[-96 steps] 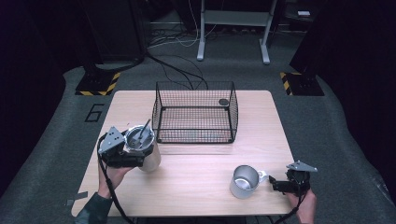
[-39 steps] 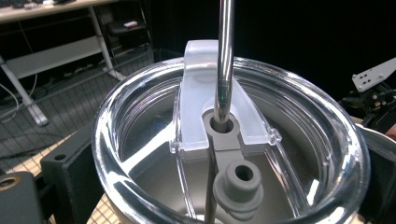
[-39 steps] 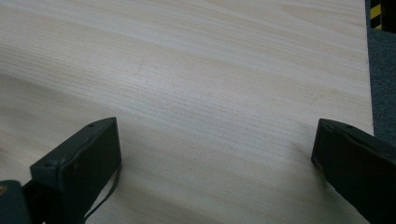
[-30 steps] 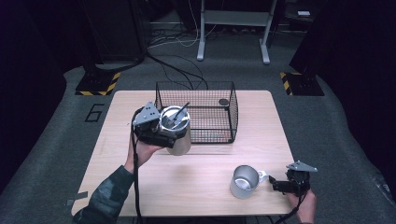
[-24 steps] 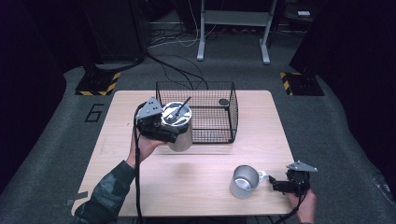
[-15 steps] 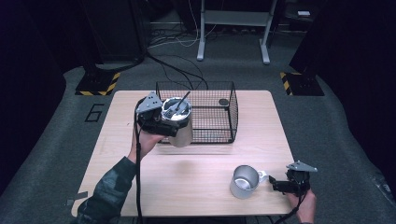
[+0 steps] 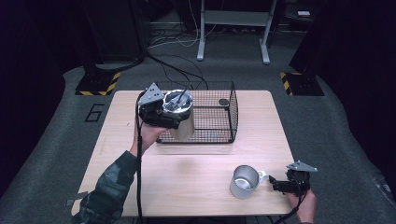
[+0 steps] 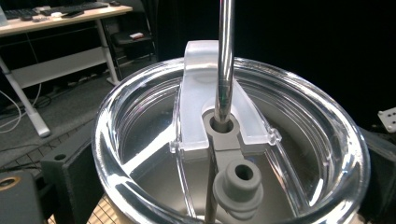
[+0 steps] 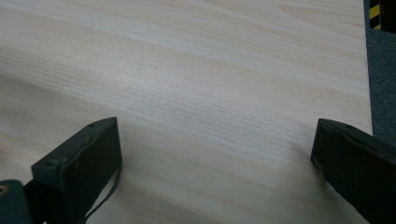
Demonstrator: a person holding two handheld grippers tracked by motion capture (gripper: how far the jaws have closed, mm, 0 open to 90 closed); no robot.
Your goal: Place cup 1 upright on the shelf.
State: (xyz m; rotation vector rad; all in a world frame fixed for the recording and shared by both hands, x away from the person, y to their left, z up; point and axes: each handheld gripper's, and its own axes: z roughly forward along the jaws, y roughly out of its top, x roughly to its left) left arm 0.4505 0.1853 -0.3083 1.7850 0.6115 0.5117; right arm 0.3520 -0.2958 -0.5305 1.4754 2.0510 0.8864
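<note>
A steel tumbler [image 7: 183, 127] with a clear lid [image 8: 140, 116] and a metal straw [image 8: 225, 60] hangs in the air at the front left corner of the black wire basket [image 7: 212, 122]. My left gripper [image 7: 169, 115] is shut on the tumbler from its left side, with a dark jaw on either side of the lid. A steel mug [image 7: 243, 181] stands at the front right of the wooden table [image 7: 187, 177]. My right gripper [image 7: 276, 183] rests low just right of the mug's handle; in the right gripper view it [image 9: 210, 154] is open over bare wood.
A small dark round object [image 7: 223, 101] lies inside the basket near its back right. Beyond the table are a grey floor, cables and a white desk frame [image 7: 233, 28]. Bare tabletop lies between basket and mug.
My left gripper has carried the tumbler from the table's left front up and rightward to the basket's front left corner. The right gripper and the mug have stayed put.
</note>
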